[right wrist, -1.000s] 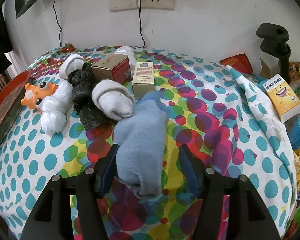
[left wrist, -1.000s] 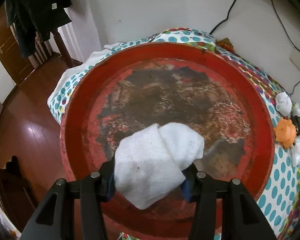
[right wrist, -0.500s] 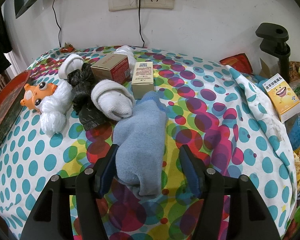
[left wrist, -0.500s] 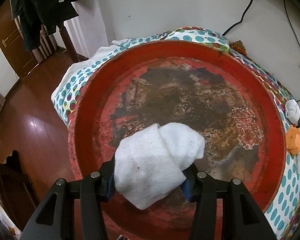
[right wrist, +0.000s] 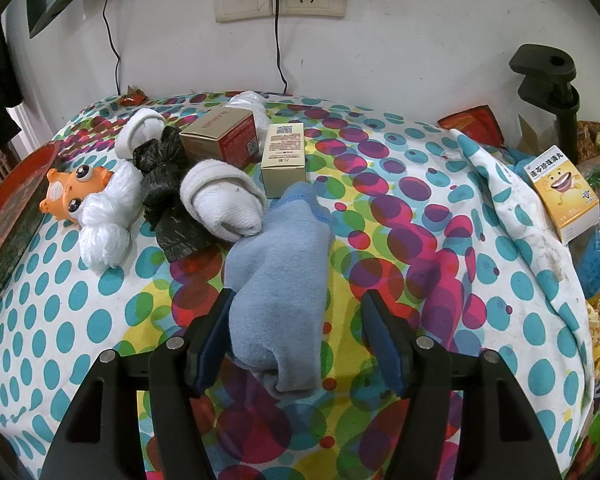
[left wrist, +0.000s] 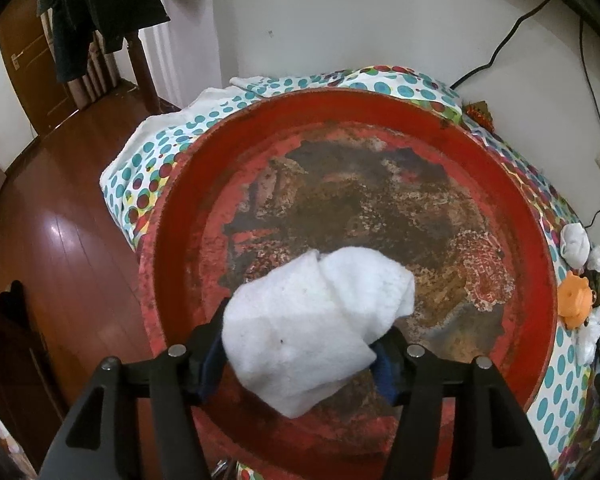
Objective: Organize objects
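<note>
My left gripper (left wrist: 304, 336) hangs over a worn round red tray (left wrist: 532, 216) with a rolled white sock (left wrist: 308, 320) between its blue pads. Its jaws are opening, and both pads still touch the sock. In the right wrist view a folded light blue sock (right wrist: 280, 272) lies on the dotted cloth (right wrist: 440, 240). My right gripper (right wrist: 298, 300) straddles its near end with jaws opening. The left pad rests against the blue sock and the right pad stands clear of it.
Beyond the blue sock lie another white sock roll (right wrist: 224, 200), a black bag (right wrist: 164, 184), two small boxes (right wrist: 224, 138), white plastic bundles (right wrist: 108, 224) and an orange toy (right wrist: 74, 192). A yellow box (right wrist: 564, 188) and clutter line the right edge. Wooden floor (left wrist: 60, 240) lies past the tray.
The left jaws have spread wider around the white sock, which has tipped slightly. The left view has rolled a little over the tray. The right jaws are a touch wider; the blue sock lies as before.
</note>
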